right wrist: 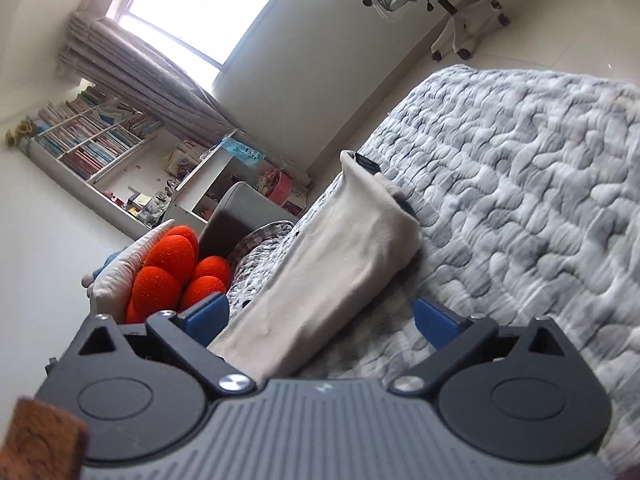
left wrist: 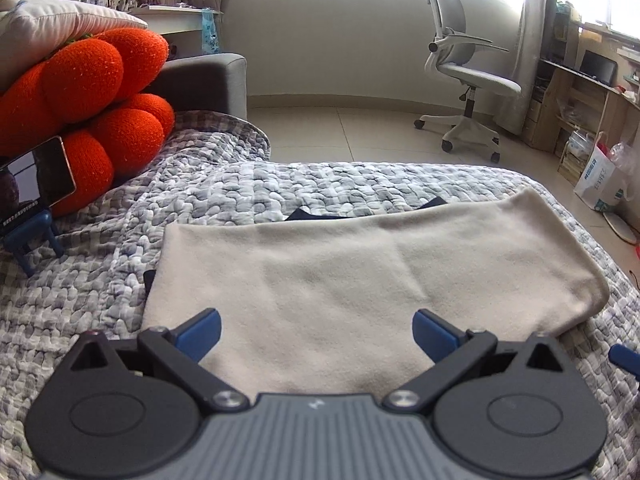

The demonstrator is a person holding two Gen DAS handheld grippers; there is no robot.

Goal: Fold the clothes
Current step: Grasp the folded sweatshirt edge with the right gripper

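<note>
A beige garment [left wrist: 352, 276] lies folded into a broad flat rectangle on the grey quilted bed cover [left wrist: 100, 280], with a dark piece of cloth [left wrist: 308, 214] peeking out at its far edge. My left gripper [left wrist: 316, 334] hovers over the garment's near edge, jaws wide apart, nothing between the blue pads. In the right wrist view, rolled sideways, the same beige garment [right wrist: 332, 276] runs away from my right gripper [right wrist: 320, 324], which stands open above its near end without pinching it.
An orange plush cushion [left wrist: 92, 96] and a phone on a blue stand [left wrist: 36, 184] sit at the bed's left. A white office chair [left wrist: 464, 68], a desk and a paper bag [left wrist: 600, 180] stand on the tiled floor beyond the bed. Bookshelves [right wrist: 92, 140] line the wall.
</note>
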